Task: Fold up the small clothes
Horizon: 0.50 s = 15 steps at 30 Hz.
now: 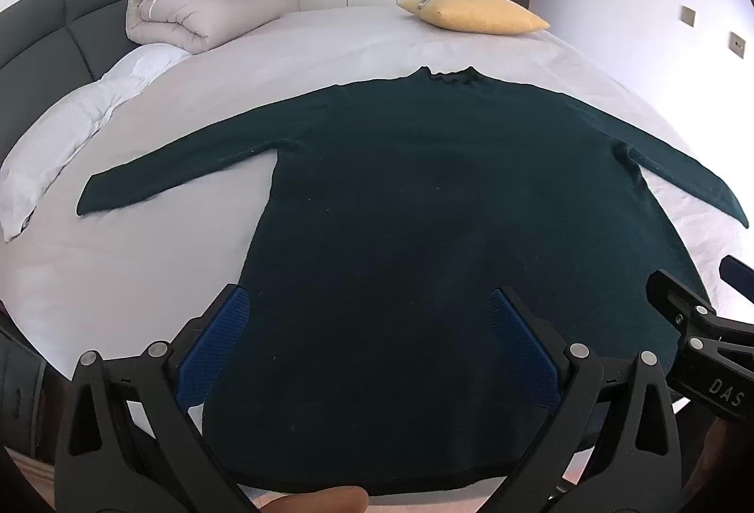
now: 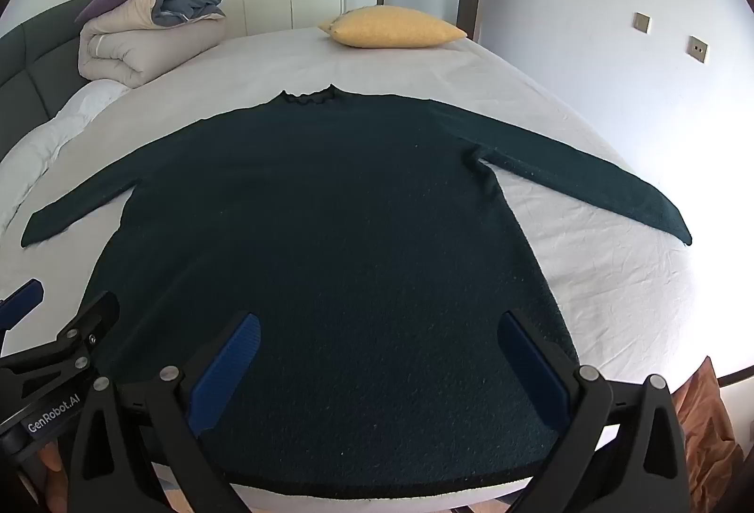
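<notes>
We've got the dark green sweater point(image 1: 424, 192) spread flat on the bed point(image 1: 141, 277), front down or up we can't tell, neck toward the far side, hem at the near edge. Both sleeves stretch out sideways, approx. straight. Our left claw point(image 1: 370, 343) hangs above the lower part of the sweater w/ its jaws wide apart & nothing between the blue pads point(image 1: 226, 338). Our right claw point(image 2: 377, 360) is the same: jaws spread wide, empty, over the lower body nr the hem. In each wrist view the other claw shows at the frame edge, so the 2 sit side by side. On the far side of the bed lies a yellow pillow point(image 1: 476, 11); a folded quilt point(image 1: 188, 9) is stacked nr the headboard point(image 1: 42, 32), w/ a white pillow point(image 1: 70, 136) below it.
</notes>
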Motion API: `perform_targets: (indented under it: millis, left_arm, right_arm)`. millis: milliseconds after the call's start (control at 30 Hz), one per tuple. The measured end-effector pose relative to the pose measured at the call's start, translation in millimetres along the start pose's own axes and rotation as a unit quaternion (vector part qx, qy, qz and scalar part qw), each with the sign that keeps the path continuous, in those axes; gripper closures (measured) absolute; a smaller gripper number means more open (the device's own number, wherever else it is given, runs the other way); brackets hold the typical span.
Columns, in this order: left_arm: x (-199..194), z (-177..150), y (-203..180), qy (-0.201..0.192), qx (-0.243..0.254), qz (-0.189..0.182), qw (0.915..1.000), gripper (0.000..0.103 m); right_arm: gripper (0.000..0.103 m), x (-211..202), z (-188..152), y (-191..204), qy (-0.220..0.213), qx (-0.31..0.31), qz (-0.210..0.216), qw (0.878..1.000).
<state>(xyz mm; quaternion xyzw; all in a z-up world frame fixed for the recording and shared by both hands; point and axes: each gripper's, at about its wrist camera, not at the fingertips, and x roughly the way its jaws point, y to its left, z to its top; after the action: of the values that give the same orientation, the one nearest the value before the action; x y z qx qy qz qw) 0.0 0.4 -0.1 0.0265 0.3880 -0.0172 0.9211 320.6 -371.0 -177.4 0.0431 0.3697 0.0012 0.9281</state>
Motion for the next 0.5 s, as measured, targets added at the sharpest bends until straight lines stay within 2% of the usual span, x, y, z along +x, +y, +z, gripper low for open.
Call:
perform_targets:
  millis: [500]
  left_arm:
    - [3.9,-2.5,2.0,0.002,0.006,-0.004,1.0,0.0]
  right_arm:
    - [0.0,3.1,-1.5,-1.3,0.003,0.0,-0.001,1.0]
